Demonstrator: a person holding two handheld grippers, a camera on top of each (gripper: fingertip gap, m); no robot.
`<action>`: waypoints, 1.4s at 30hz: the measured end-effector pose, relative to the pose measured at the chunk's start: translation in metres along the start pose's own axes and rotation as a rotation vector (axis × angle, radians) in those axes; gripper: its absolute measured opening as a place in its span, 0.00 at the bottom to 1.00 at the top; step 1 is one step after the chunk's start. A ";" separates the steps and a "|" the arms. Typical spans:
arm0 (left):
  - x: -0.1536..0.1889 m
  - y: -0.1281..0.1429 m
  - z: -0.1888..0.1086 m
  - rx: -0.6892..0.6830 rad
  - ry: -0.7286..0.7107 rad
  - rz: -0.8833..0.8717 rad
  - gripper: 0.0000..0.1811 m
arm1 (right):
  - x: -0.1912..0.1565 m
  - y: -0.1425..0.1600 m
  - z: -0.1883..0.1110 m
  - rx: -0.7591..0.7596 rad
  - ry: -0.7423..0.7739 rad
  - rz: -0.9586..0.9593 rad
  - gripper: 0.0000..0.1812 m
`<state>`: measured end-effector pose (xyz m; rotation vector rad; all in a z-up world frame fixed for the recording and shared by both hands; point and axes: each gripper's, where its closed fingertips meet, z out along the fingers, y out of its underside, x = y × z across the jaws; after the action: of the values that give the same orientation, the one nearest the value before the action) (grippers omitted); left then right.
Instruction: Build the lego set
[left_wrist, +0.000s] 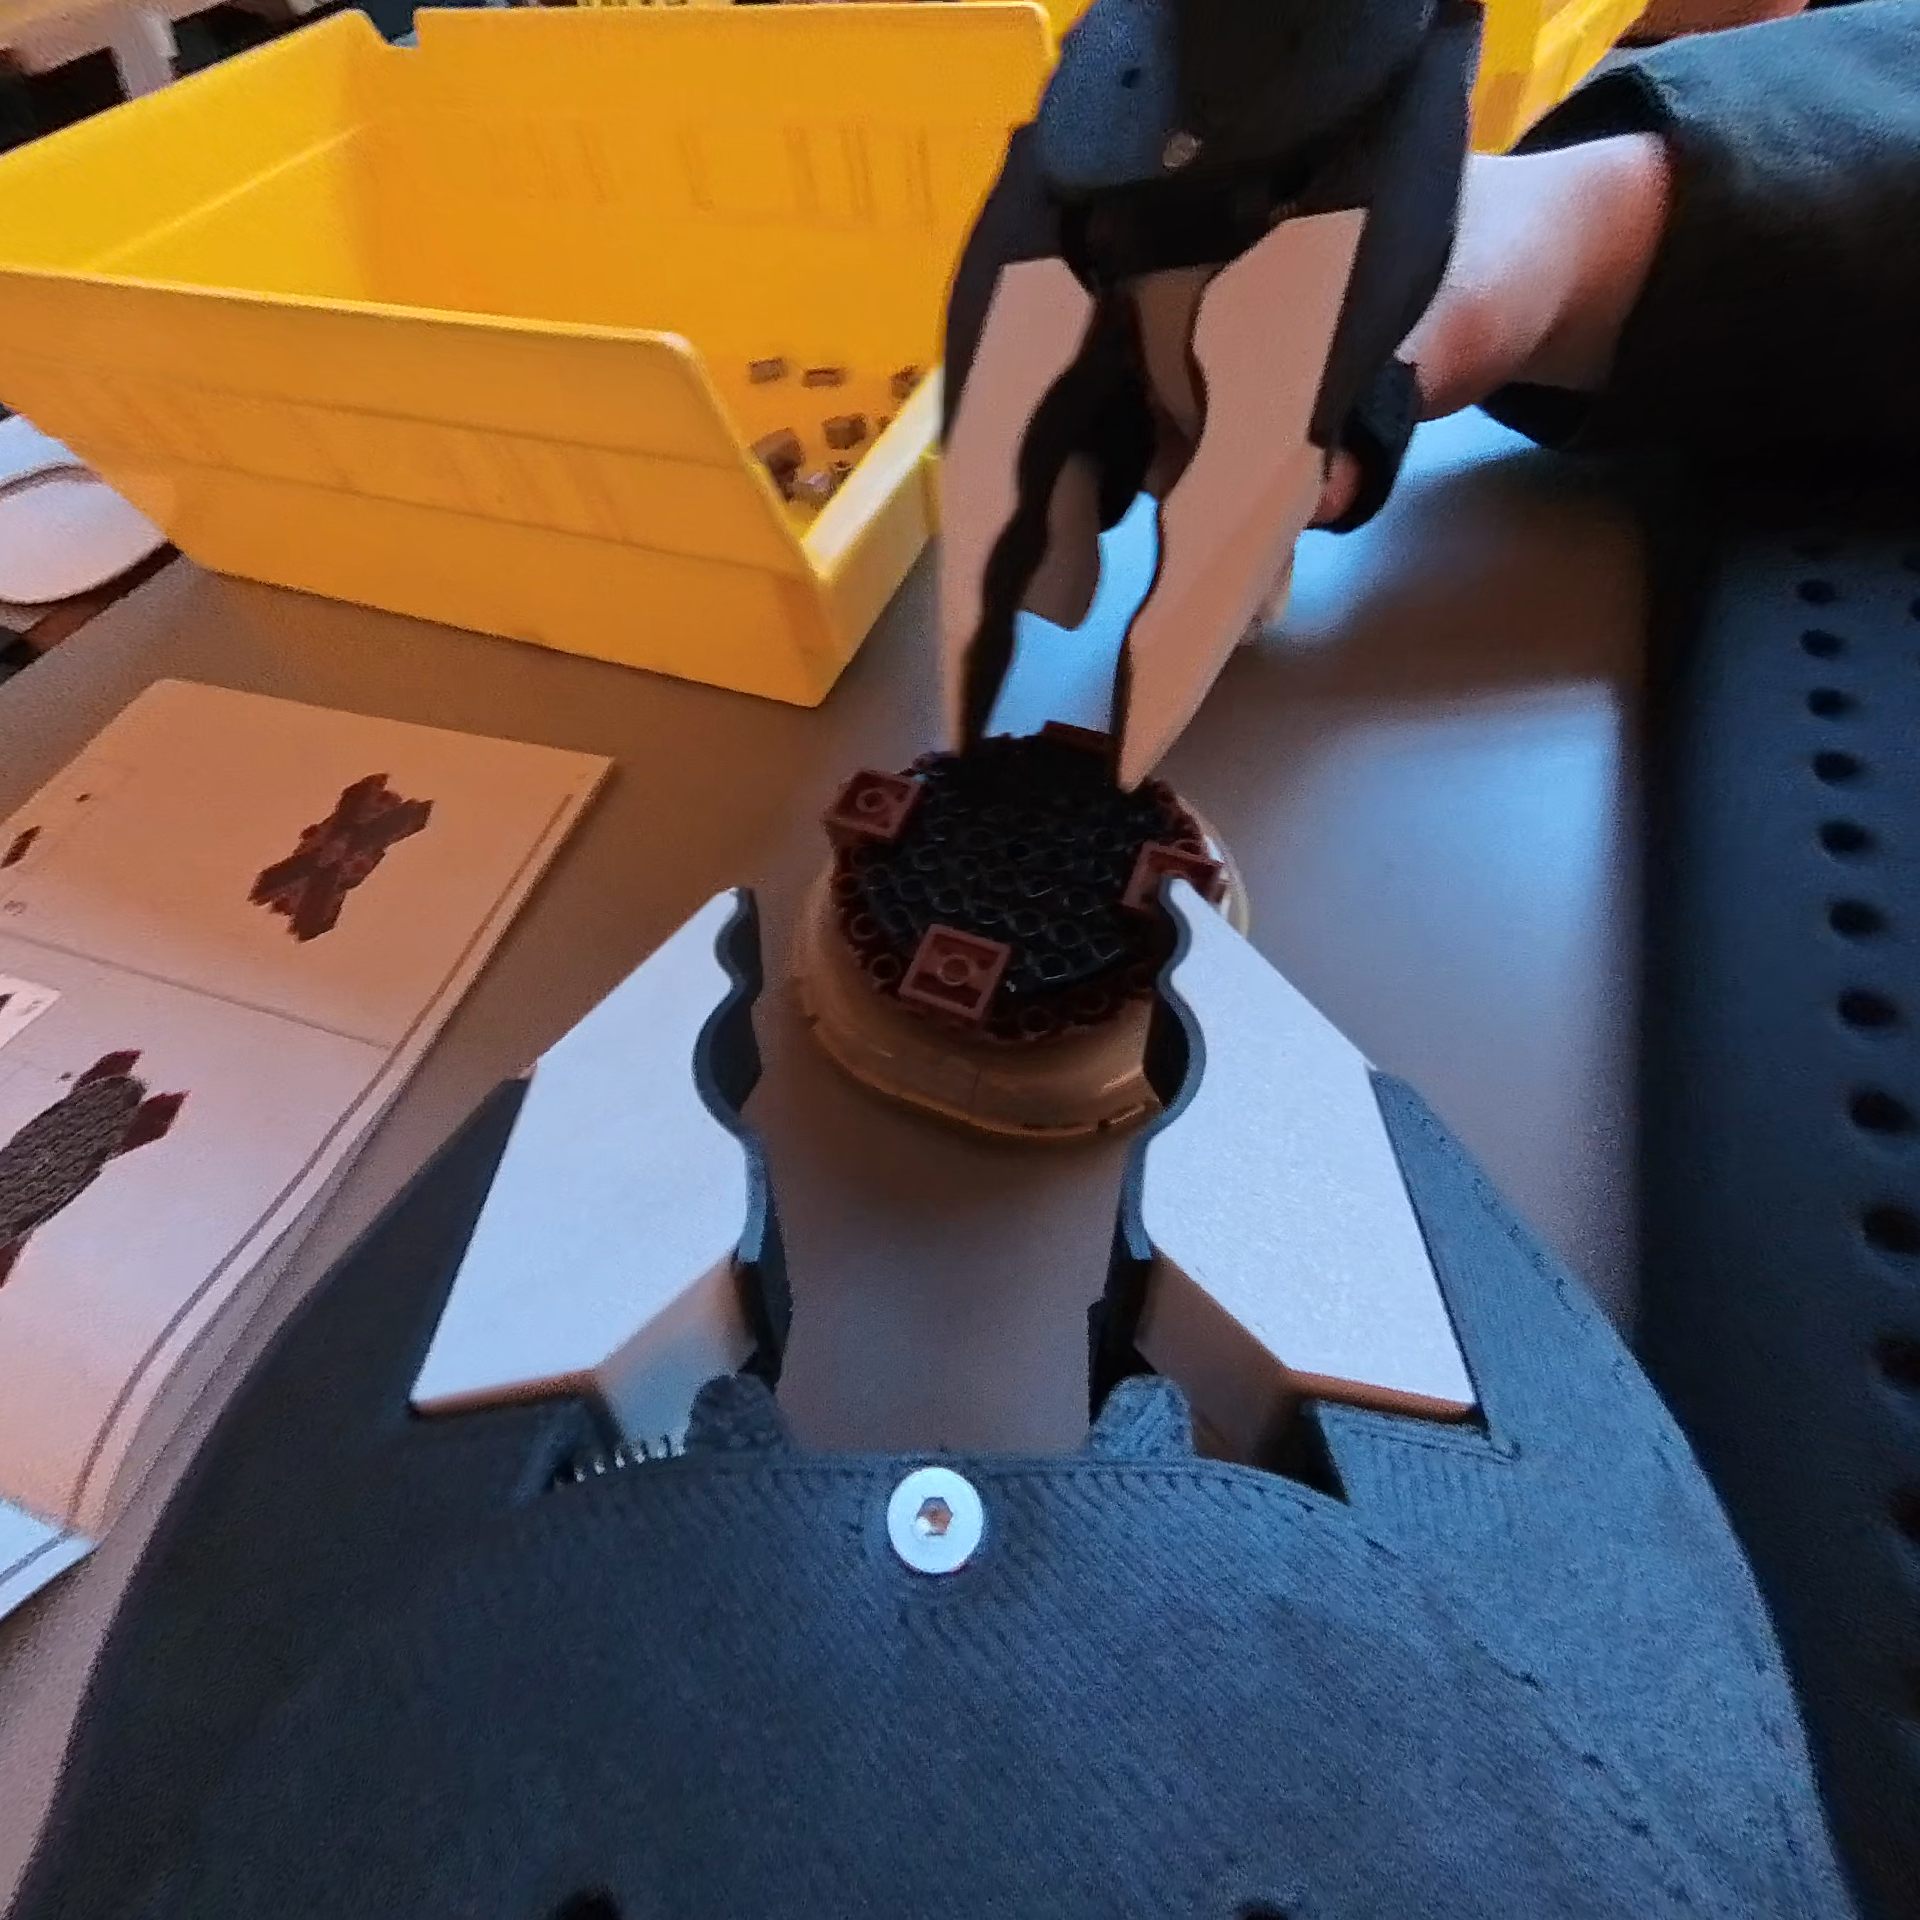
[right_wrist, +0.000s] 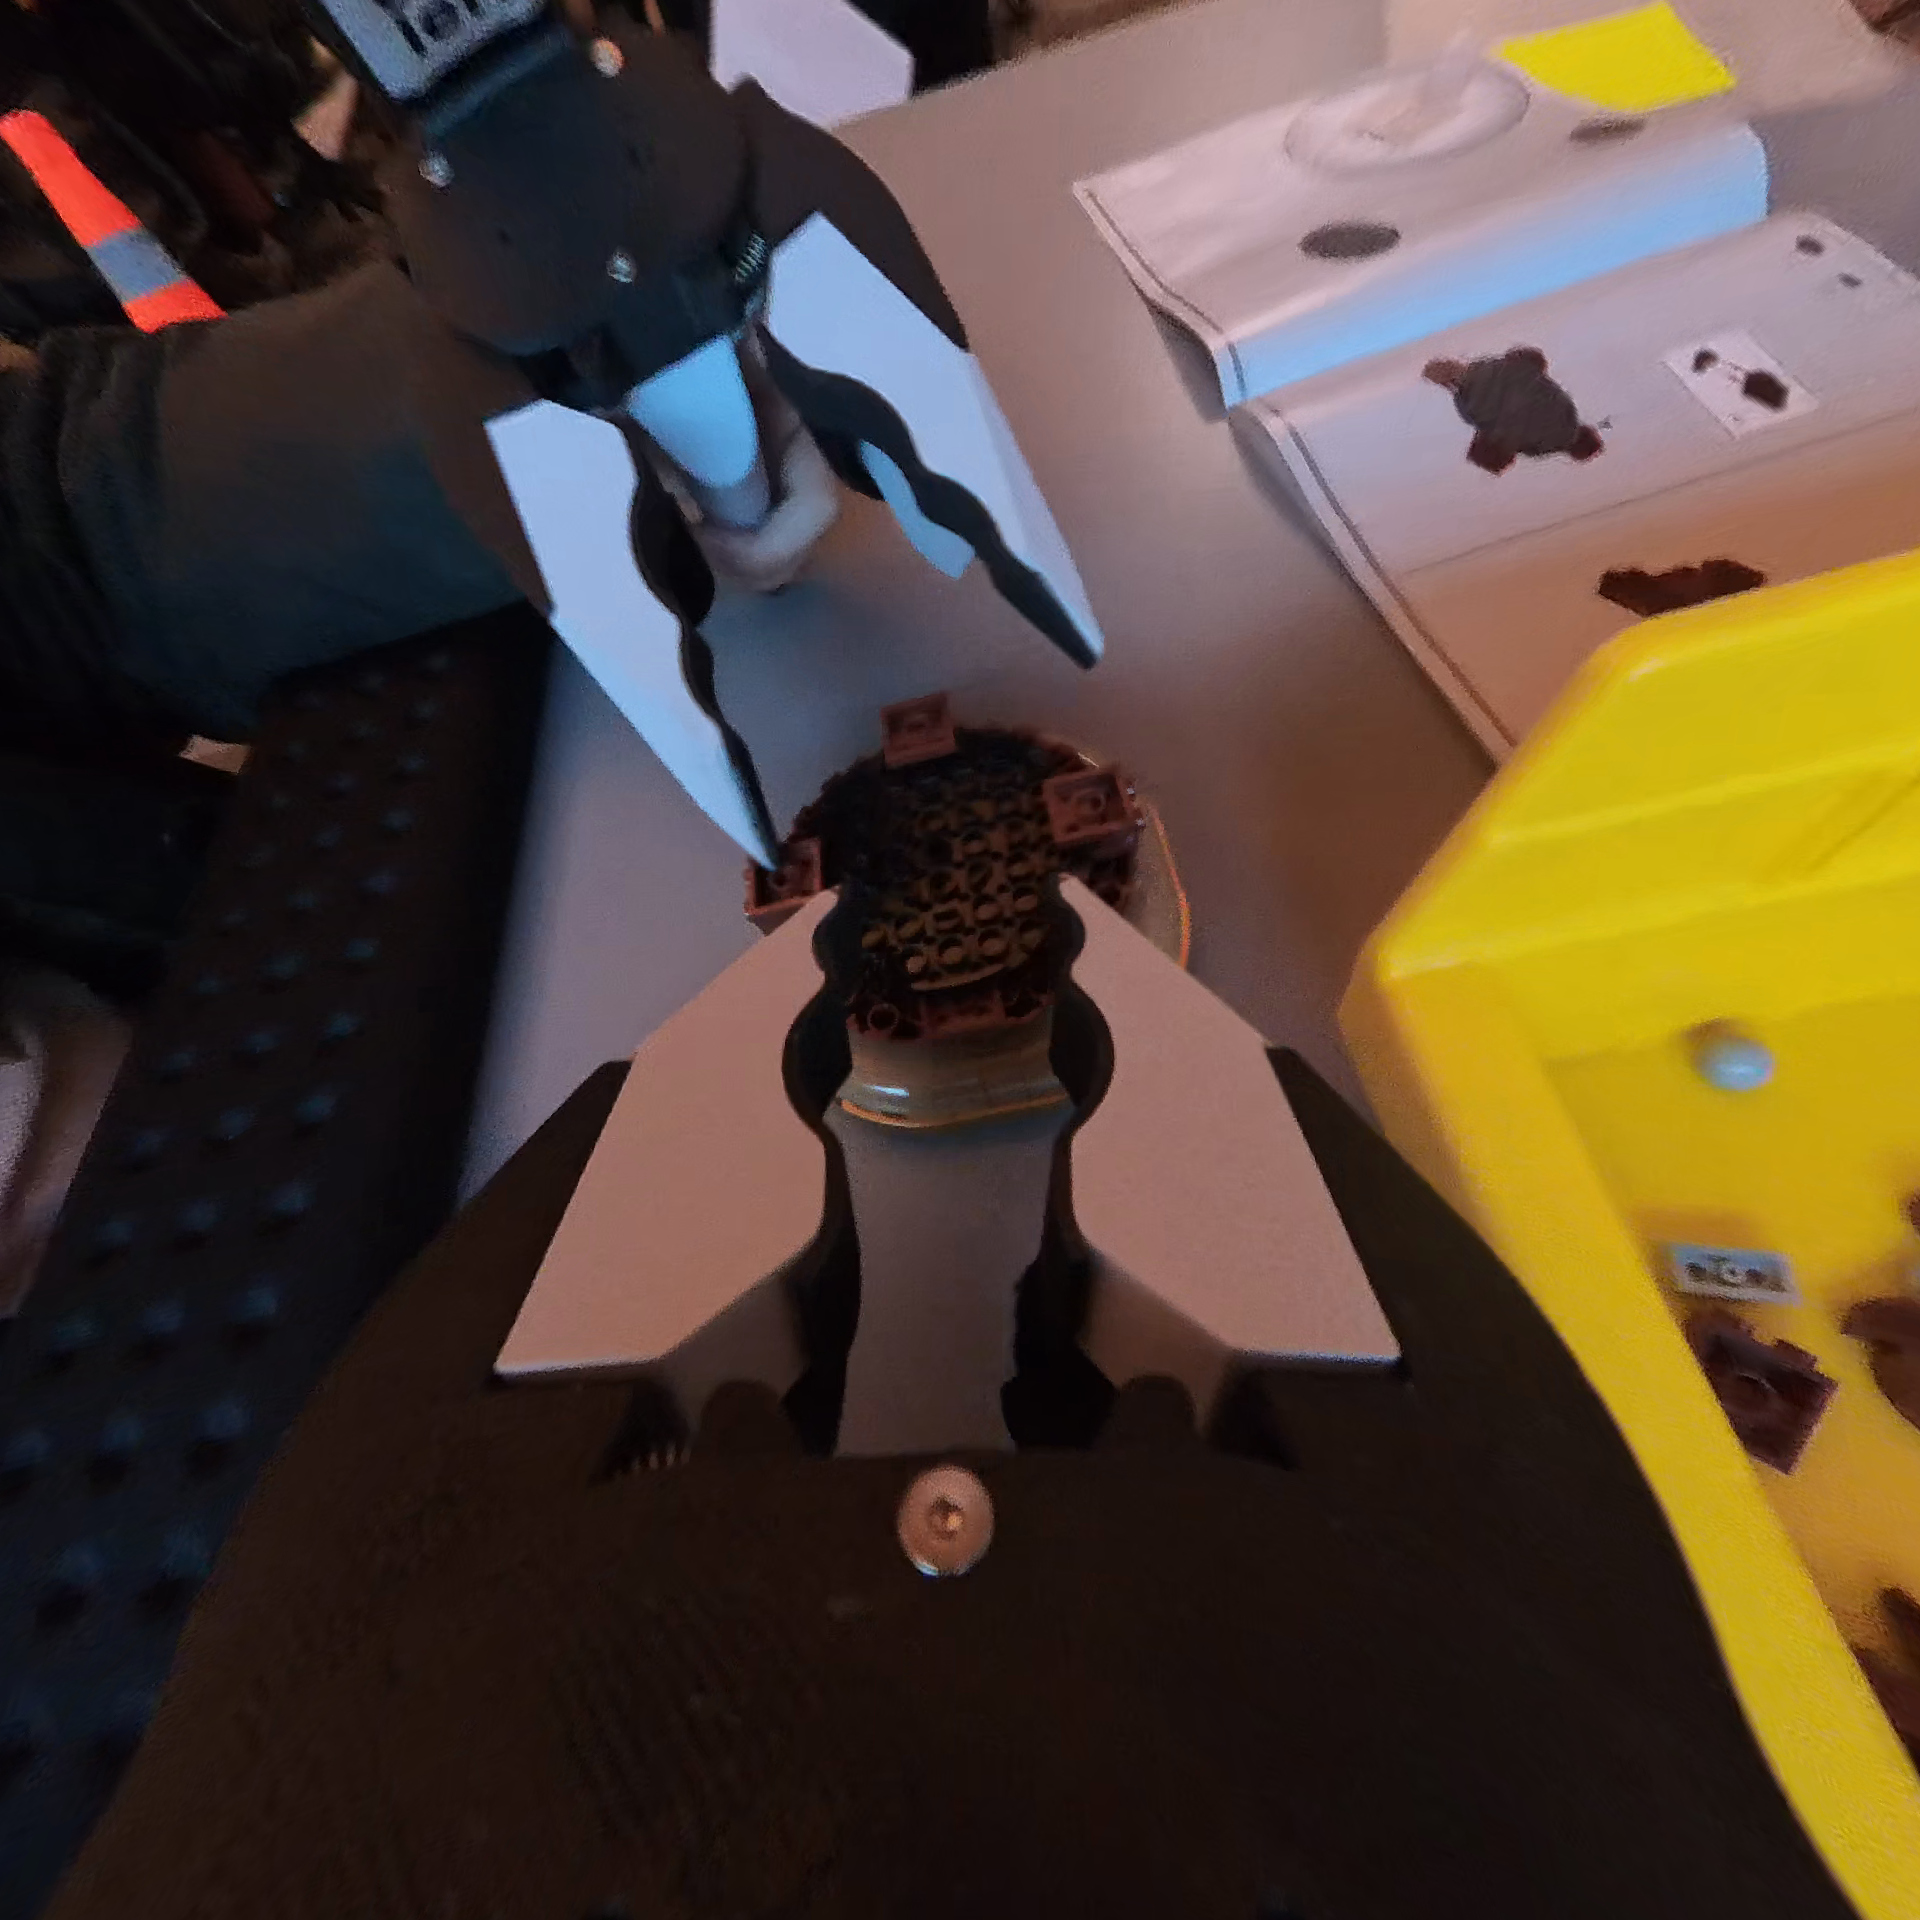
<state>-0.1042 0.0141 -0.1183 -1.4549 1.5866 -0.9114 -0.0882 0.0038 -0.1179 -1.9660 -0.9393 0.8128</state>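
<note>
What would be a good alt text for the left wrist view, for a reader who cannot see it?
A round LEGO build of black studded plates with dark red square tiles at its rim sits on a grey table, between the open left gripper and the right gripper, whose tips touch its far edge. A yellow plastic bin and an open instruction booklet lie to the left.

The yellow bin (left_wrist: 436, 343) runs off the top edge; small pieces (left_wrist: 821, 436) inside it are too blurred to identify. The instruction booklet (left_wrist: 239, 997), cut at the left edge, shows perhaps brown diagrams.
</note>
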 end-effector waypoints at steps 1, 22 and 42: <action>-0.007 0.001 -0.003 0.002 -0.035 -0.008 0.40 | -0.001 0.000 -0.001 0.001 -0.001 0.004 0.15; 0.004 0.020 0.014 -0.210 -0.073 0.025 0.59 | -0.006 0.011 0.006 -0.092 0.052 -0.169 0.17; 0.024 0.023 0.018 -0.168 0.073 0.097 0.58 | -0.010 0.005 0.002 -0.088 0.046 -0.244 0.07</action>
<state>-0.0991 -0.0083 -0.1482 -1.4581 1.8083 -0.7995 -0.0931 -0.0061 -0.1212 -1.8891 -1.1772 0.5944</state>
